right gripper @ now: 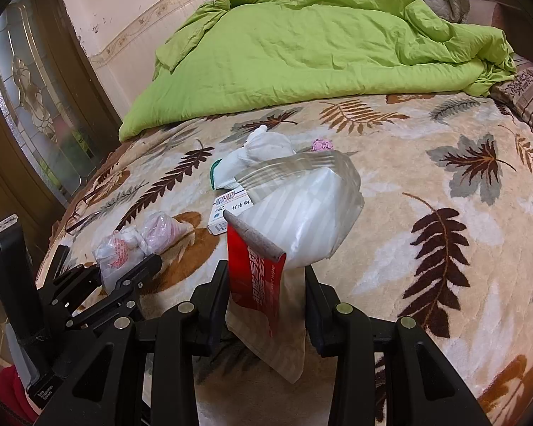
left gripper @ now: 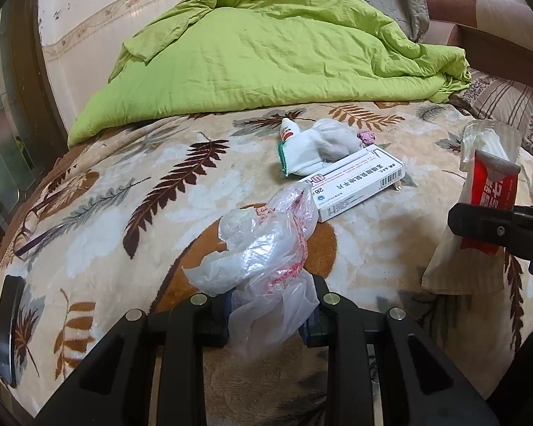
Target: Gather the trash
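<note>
A crumpled clear plastic bag (left gripper: 263, 245) with red print sits between the fingers of my left gripper (left gripper: 266, 319), which is shut on it just above the leaf-patterned blanket (left gripper: 124, 163). My right gripper (right gripper: 266, 301) is shut on a red and white snack wrapper (right gripper: 302, 213) held upright. In the left wrist view the wrapper (left gripper: 490, 184) and right gripper (left gripper: 497, 230) show at the right edge. Further back on the bed lie a white medicine box (left gripper: 355, 181), a white glove with green cuff (left gripper: 319, 149), a small white bottle (left gripper: 287, 128) and a pink crumpled scrap (left gripper: 367, 137).
A green quilt (left gripper: 266, 53) is heaped at the back of the bed, with pillows (left gripper: 508, 103) at the right. Eyeglasses (left gripper: 35, 220) and a black phone (left gripper: 9, 326) lie near the bed's left edge. A wooden door with patterned glass (right gripper: 35, 99) stands to the left.
</note>
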Tool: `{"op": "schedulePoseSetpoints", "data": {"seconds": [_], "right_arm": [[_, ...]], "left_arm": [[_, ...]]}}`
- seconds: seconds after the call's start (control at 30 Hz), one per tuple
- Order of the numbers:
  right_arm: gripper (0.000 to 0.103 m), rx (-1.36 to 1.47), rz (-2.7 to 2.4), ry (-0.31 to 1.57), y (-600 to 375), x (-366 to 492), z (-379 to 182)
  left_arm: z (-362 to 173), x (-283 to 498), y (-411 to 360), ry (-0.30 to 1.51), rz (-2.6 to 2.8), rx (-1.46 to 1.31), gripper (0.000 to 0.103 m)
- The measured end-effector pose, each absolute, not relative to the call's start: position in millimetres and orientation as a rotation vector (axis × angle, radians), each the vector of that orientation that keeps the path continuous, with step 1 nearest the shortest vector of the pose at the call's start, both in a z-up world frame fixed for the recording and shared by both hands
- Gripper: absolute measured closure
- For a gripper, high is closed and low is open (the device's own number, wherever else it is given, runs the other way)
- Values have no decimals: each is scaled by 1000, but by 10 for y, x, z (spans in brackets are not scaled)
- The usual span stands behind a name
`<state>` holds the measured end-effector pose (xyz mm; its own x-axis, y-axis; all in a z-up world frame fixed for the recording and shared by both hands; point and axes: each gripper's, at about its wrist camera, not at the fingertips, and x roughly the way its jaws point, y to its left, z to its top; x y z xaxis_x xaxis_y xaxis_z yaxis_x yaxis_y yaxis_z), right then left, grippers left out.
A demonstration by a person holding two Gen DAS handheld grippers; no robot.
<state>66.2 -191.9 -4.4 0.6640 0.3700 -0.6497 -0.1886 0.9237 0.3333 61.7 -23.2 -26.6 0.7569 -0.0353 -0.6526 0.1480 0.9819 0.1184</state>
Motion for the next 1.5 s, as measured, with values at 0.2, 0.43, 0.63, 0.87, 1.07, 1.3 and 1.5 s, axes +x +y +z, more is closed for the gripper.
{"op": "schedulePoseSetpoints", "data": {"seconds": [0.2, 0.43, 0.63, 0.87, 1.07, 1.3, 1.5], "right_arm": [[62, 247, 319, 785, -1917, 664, -45], [62, 247, 319, 784, -1929, 661, -47], [62, 250, 317, 782, -1930, 664, -49], [62, 269, 304, 769, -1978, 686, -12], [62, 320, 278, 743, -2127, 564, 31], [62, 347, 264, 730, -2241, 394, 76], [62, 364, 260, 732, -2293, 301, 78]], "left_arm": [[-266, 610, -238, 706, -100, 165, 77], [-267, 607, -242, 705, -99, 167, 77], [-266, 601, -251, 704, -100, 168, 77], [-255, 600, -268, 698, -101, 177, 77], [-240, 559, -297, 679, -103, 202, 77], [-231, 520, -336, 658, -111, 233, 77], [-220, 462, -381, 648, -110, 248, 77]]}}
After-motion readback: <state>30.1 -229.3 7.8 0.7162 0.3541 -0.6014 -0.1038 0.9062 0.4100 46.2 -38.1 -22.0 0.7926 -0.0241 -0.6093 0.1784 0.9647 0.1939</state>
